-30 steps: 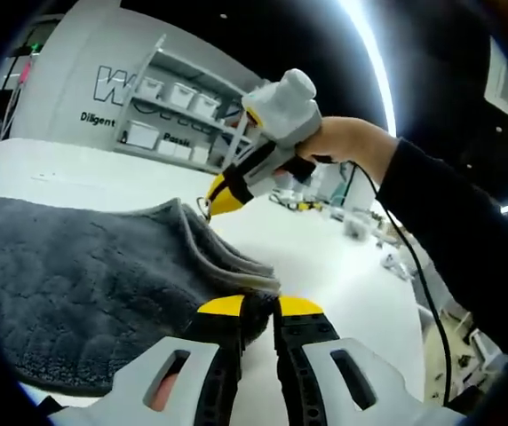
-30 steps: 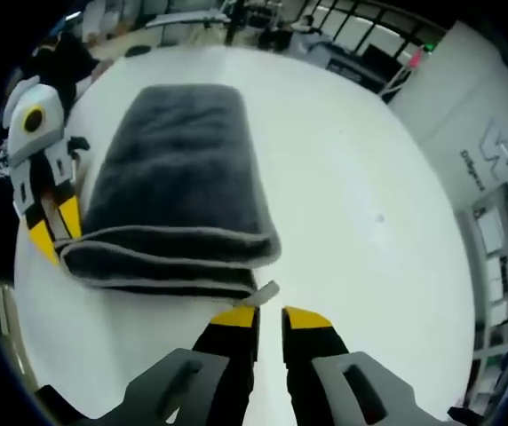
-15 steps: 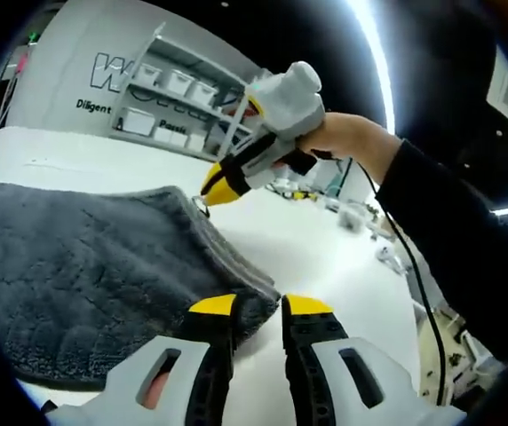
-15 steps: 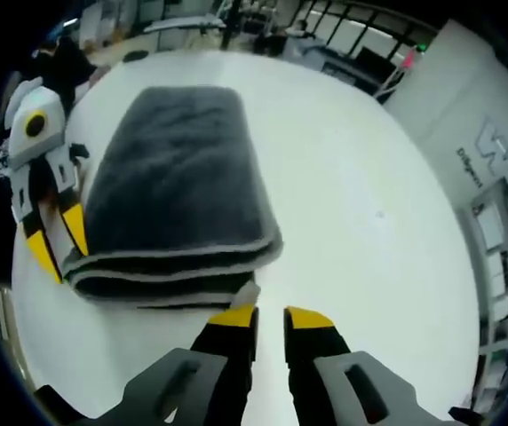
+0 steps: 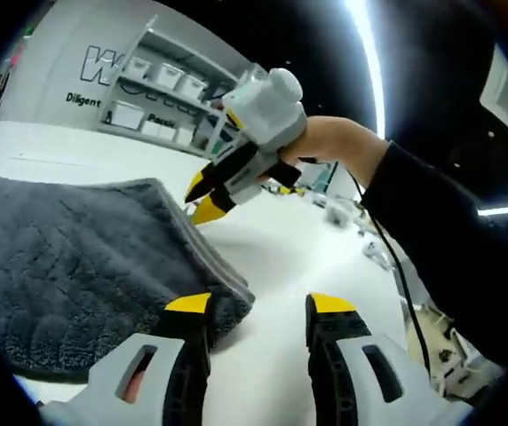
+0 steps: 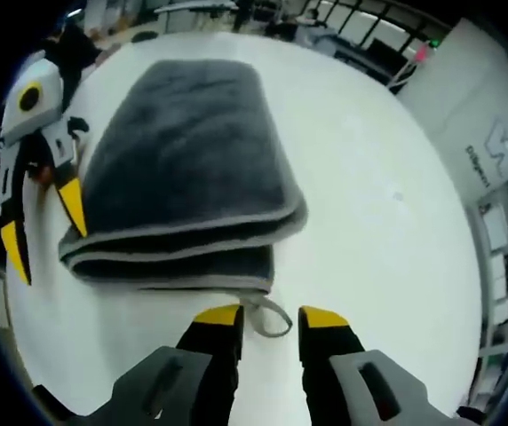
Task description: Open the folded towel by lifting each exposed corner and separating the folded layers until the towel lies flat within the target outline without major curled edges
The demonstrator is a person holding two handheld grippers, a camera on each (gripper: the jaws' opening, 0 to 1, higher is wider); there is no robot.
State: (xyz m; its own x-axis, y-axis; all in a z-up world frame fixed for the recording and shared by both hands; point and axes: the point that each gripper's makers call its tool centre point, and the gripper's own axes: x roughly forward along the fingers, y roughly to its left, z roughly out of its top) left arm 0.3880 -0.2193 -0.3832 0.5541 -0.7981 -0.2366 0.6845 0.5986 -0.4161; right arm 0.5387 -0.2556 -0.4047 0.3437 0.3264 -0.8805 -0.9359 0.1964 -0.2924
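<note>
A folded grey towel (image 6: 192,160) lies on the white table (image 6: 378,222), its stacked layer edges facing my right gripper (image 6: 270,316). The right gripper is open, and the towel's small hanging loop (image 6: 270,312) lies between its jaws. In the left gripper view the towel (image 5: 59,257) spreads to the left. My left gripper (image 5: 261,305) is open wide, its left jaw next to the towel's near corner. My right gripper (image 5: 201,201) hovers by the far corner, held in a person's hand (image 5: 334,142). In the right gripper view my left gripper (image 6: 45,232) stands open at the towel's left corner.
Shelves with white bins (image 5: 147,75) stand against the wall behind the table. A dark sleeve (image 5: 440,222) reaches in from the right with a cable hanging under it. Bare white table (image 5: 298,257) stretches beyond the towel, with clutter at its far edge.
Both grippers have opened wider. The right gripper has come closer to the towel's layered edge, so the loop now lies between its jaws. The towel itself has not unfolded.
</note>
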